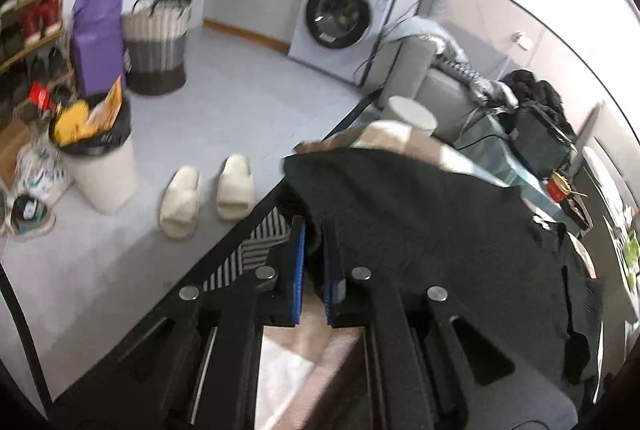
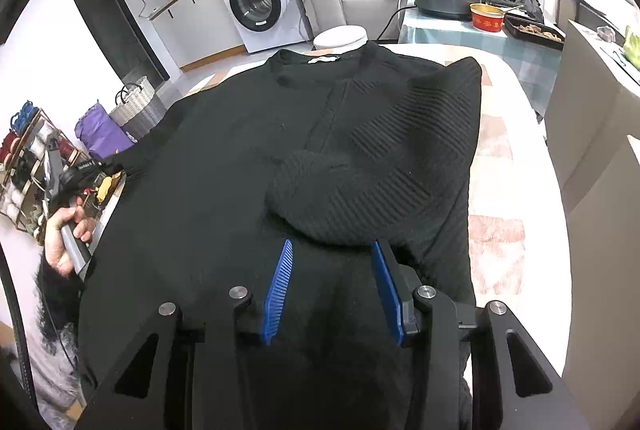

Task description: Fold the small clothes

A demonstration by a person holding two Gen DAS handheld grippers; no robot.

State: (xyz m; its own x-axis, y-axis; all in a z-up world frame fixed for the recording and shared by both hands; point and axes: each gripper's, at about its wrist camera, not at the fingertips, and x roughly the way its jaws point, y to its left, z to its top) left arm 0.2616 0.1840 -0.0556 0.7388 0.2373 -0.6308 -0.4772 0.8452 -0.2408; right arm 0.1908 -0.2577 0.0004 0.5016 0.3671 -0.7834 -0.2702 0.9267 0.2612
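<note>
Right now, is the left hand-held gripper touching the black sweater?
Touching. The left wrist view shows the left hand-held gripper with its blue pads pinched shut on a fold at the edge of the black sweater.

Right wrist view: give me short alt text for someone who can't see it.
A black knit sweater lies spread on a table, one ribbed sleeve folded across its front. The right gripper hangs over the lower part, blue pads apart, gripping nothing. At the left edge a hand holds the left gripper at the other sleeve.
</note>
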